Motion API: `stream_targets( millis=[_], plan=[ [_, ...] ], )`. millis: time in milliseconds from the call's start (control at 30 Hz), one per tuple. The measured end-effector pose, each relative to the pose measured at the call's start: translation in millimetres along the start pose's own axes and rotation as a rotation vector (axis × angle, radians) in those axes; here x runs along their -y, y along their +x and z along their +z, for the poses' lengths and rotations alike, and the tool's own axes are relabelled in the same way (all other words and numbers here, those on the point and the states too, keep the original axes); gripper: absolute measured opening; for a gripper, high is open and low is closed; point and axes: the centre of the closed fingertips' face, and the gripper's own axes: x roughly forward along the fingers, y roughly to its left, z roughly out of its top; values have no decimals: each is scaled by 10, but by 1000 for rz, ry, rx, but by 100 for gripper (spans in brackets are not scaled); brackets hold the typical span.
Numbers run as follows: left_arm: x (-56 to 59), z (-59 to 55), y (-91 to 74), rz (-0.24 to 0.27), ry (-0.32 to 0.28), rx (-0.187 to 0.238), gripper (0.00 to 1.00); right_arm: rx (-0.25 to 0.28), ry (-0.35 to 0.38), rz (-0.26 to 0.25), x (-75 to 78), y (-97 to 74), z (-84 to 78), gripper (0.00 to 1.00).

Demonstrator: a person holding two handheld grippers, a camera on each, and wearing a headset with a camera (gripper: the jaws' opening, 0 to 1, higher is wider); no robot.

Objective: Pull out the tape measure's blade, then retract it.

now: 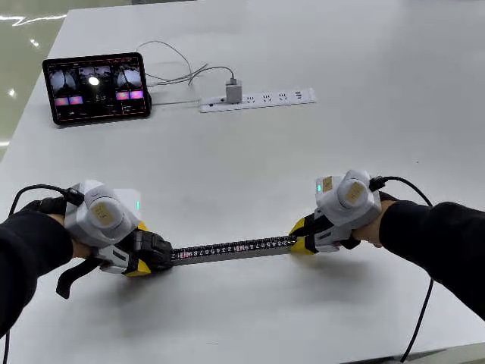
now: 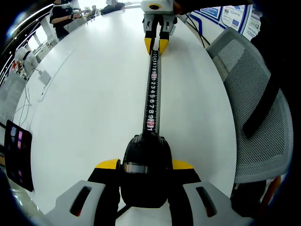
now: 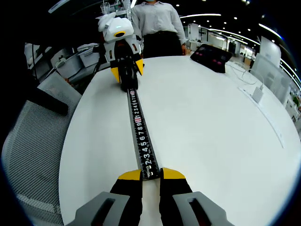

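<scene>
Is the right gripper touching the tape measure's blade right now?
Touching. The right gripper view shows the right gripper shut on the end of the blade, with its yellow tips against both edges.

— Where does your headset look from?
— From above, forward and down at the white tabletop point(image 1: 250, 152). The work sits near the lower edge, and the tablet point(image 1: 96, 87) is far off at the top.
— And the gripper cameras?
— Both ride low and close. My left gripper point(image 2: 145, 165) view looks over the tape measure point(image 2: 143, 181) along the blade point(image 2: 151, 94) to my right gripper point(image 2: 157, 46); the right one looks straight back. All three views share that blade and the tabletop round it.
</scene>
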Motion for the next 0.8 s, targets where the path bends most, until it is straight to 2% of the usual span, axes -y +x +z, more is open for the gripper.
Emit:
stream_targets(
  millis=[800],
  plan=[
    [16, 12, -13, 1, 2, 0, 33, -15, 9, -7, 39, -81, -113, 9]
  ],
)
